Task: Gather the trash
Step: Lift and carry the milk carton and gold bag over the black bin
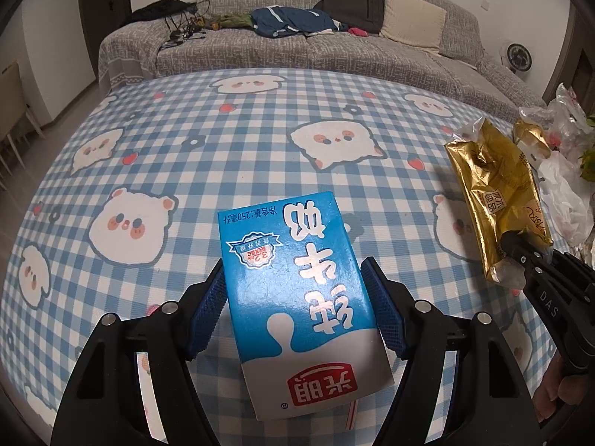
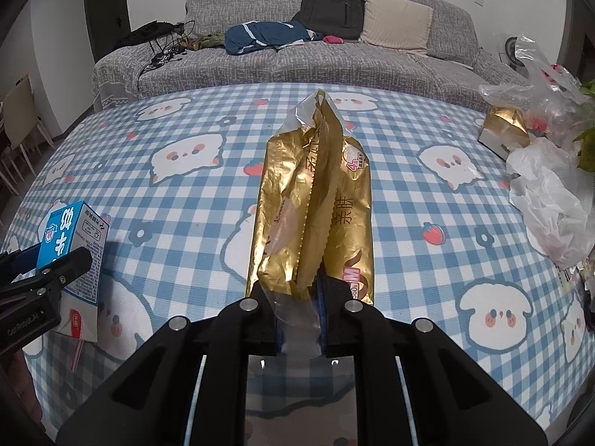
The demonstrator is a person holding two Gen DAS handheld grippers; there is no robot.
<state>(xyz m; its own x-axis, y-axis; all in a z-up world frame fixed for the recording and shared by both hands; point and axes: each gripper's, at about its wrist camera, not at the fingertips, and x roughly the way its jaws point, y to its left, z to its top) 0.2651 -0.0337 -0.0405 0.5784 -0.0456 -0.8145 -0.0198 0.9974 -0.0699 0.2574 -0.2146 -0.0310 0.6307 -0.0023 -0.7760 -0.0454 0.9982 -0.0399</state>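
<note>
My left gripper [image 1: 293,290] is shut on a blue and white milk carton [image 1: 297,278], its blue pads [image 1: 208,297] pressed against both sides, and holds it above the checked tablecloth [image 1: 223,148]. The carton also shows at the left of the right wrist view [image 2: 78,245], with a straw at its lower end. My right gripper [image 2: 299,312] is shut on the clear end of a crumpled gold wrapper [image 2: 312,200] and holds it up over the table. The wrapper also shows at the right of the left wrist view [image 1: 494,193].
Crumpled plastic bags [image 2: 546,200] and a gold tissue pack [image 2: 505,130] lie at the table's right edge, next to green leaves [image 2: 587,145]. Behind the table stands a grey sofa [image 2: 334,63] with a backpack [image 2: 331,3], a cushion, clothes and cables. Chairs stand far left.
</note>
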